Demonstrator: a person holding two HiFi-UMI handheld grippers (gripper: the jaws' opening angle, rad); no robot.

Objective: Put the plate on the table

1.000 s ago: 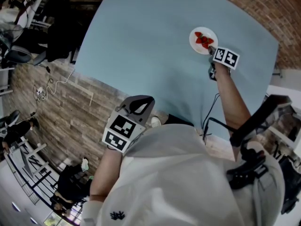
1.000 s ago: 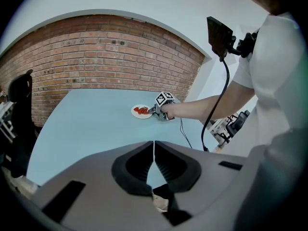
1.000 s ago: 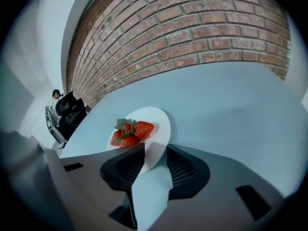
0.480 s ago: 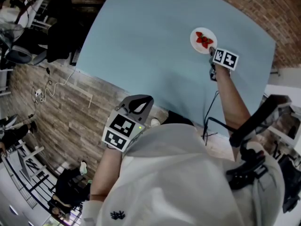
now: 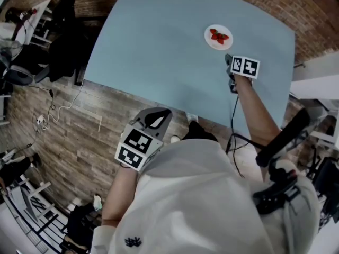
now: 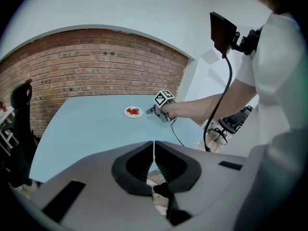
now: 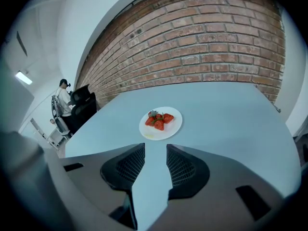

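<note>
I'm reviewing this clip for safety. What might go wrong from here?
1. The open right gripper sits just short of the plate, jaws aimed at it. A forward slip could shove the plate and spill the strawberries.
2. A cable trails from that gripper past the table edge and might snag there.

Pale blue table (image 5: 159,41) is the big thing here, with a red brick wall (image 7: 207,37) running behind its far edge and plain white wall (image 6: 120,6) above the brick. On the table's near side the floor (image 5: 74,131) is grey-brown wood planks. Off its left end there's a black office chair (image 7: 84,102), plus a lit strip light (image 7: 23,77) up high.
</note>
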